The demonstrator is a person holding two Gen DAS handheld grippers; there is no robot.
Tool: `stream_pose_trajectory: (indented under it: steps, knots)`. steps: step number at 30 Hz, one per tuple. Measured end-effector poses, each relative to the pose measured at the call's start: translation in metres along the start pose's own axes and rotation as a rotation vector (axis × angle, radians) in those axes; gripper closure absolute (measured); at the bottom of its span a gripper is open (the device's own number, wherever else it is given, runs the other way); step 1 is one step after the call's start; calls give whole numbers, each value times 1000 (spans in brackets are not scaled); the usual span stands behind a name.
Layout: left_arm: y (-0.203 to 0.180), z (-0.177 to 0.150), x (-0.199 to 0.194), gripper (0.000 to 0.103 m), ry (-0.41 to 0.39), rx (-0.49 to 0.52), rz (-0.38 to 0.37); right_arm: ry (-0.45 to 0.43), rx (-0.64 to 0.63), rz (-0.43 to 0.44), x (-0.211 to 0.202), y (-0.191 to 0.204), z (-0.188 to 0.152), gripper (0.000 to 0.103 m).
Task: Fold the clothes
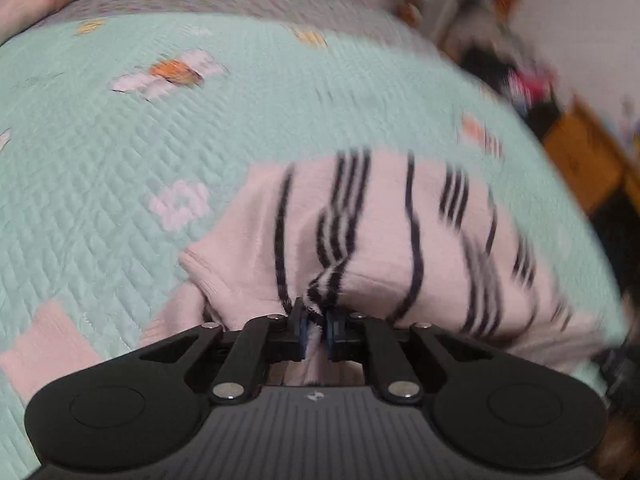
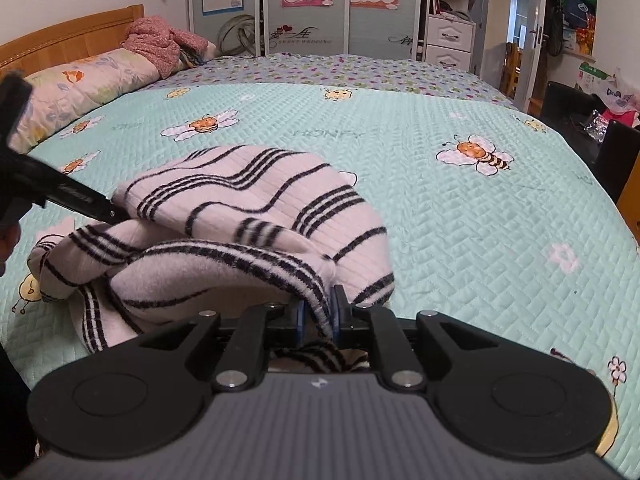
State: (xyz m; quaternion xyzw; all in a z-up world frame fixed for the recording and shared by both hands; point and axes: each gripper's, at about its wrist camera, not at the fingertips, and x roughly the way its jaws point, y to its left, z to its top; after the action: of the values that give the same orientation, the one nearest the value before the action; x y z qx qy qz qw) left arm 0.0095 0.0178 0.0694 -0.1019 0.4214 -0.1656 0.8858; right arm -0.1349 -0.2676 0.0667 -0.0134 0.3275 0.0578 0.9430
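Pink striped sweater point(image 2: 248, 216) is lying bunched on the mint quilt point(image 2: 460, 240) w/ bee print, near the front edge of the bed. Left gripper point(image 1: 316, 326) is pinching a fold of the sweater, jaws nearly together w/ fabric squeezed between the blue pads. Right gripper point(image 2: 318, 316) is holding a striped hem; jaws are sitting narrow, cloth running between them & pads touching it on both sides. In the right wrist view the left gripper's black body is reaching in from the left to the sweater's far-left edge. Left wrist view is blurring
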Motion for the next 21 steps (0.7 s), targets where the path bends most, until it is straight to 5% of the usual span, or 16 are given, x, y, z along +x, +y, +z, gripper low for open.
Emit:
stream_pose_trajectory:
  steps: [4,6,10,14,18,21]
  knots:
    - [3,28,-80,99,-219,-63,-108,29,21,50,-3,-4,-2,90]
    - [-8,33,-108,99,-250,-13,-175,53,4,94,-2,0,-3,90]
    - [-36,1,-91,99,-64,73,-309,141,7,99,9,0,-7,89]
    - [-61,-60,-40,97,148,163,-321,182,97,77,8,-21,-10,75]
    - [-54,-73,-29,89,158,122,-349,179,169,24,-11,-40,-5,63]
    - [-33,-66,-51,66,88,103,-398,129,178,4,-25,-42,1,62]
